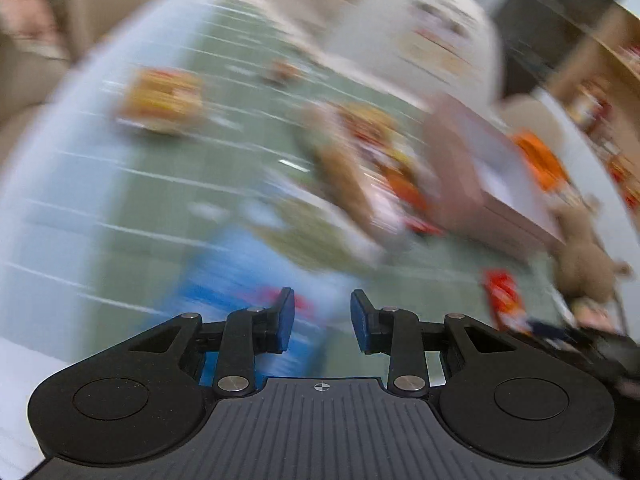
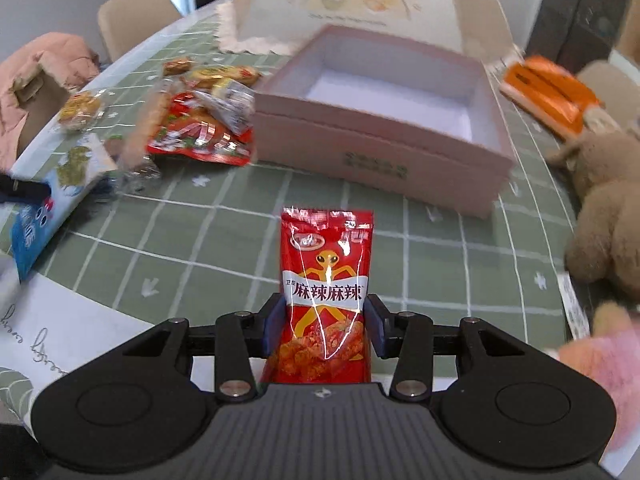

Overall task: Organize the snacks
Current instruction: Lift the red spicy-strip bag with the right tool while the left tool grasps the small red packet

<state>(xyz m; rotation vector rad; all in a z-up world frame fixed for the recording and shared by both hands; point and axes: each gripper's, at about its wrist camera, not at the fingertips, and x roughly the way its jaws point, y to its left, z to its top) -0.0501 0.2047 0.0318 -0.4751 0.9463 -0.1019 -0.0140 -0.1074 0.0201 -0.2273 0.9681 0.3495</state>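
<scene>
Red snack packet [image 2: 325, 300] stands upright between the blue pads of the right gripper [image 2: 325, 326], which is clenched on its lower half; yellow figure and white Chinese lettering face the camera. The packet hangs over the green checked tablecloth [image 2: 440, 264], in front of the pink box [image 2: 376, 148], apart from it. The box sits open, its white inside showing, and behind it rises its tall lid [image 2: 360, 4] with a cartoon print.

To the left of the box lies a heap of other snacks: a larger red foil bag [image 2: 200, 138], several small gold-wrapped sweets [image 2: 224, 74] on top of and behind it, and a round wrapped biscuit [image 2: 80, 110] further left. A blue and white packet [image 2: 44, 208] lies at the cloth's left edge. On the right, an orange packet [image 2: 548, 90] rests beyond the box corner, and a brown plush toy [image 2: 608, 208] sits beside the box.

The left wrist view is heavily smeared. The left gripper [image 1: 322, 316] has its fingers released, a clear gap between the blue pads with nothing in it. Under it a blue packet [image 1: 248, 264] shows on the green cloth [image 1: 140, 184], and the pink box [image 1: 480, 176] lies to the upper right; finer detail cannot be told.
</scene>
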